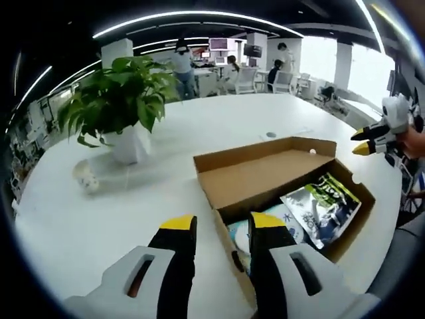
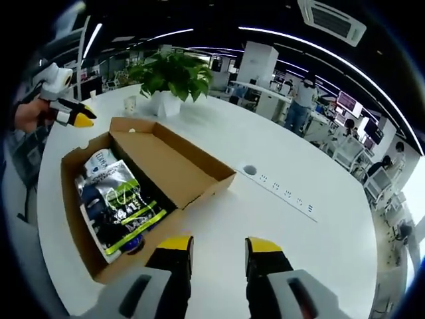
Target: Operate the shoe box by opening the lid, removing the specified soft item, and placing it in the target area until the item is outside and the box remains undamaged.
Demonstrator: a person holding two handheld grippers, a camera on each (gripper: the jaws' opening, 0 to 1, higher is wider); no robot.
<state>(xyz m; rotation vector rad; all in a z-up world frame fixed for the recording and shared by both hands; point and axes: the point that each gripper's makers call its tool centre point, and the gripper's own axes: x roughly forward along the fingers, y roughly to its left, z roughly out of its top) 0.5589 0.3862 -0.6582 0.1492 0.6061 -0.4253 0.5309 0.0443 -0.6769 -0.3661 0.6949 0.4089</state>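
currently the shoe box lies open, pouch inside, just ahead of the left gripper; both it and the right gripper are parted, empty.

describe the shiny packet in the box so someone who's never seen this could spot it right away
On the large white table sits an open cardboard shoe box with its lid folded back flat. Inside it lies a glossy foil packet printed in dark blue, silver and bright green. The pale blue and white item beside it is paler and carries no green.
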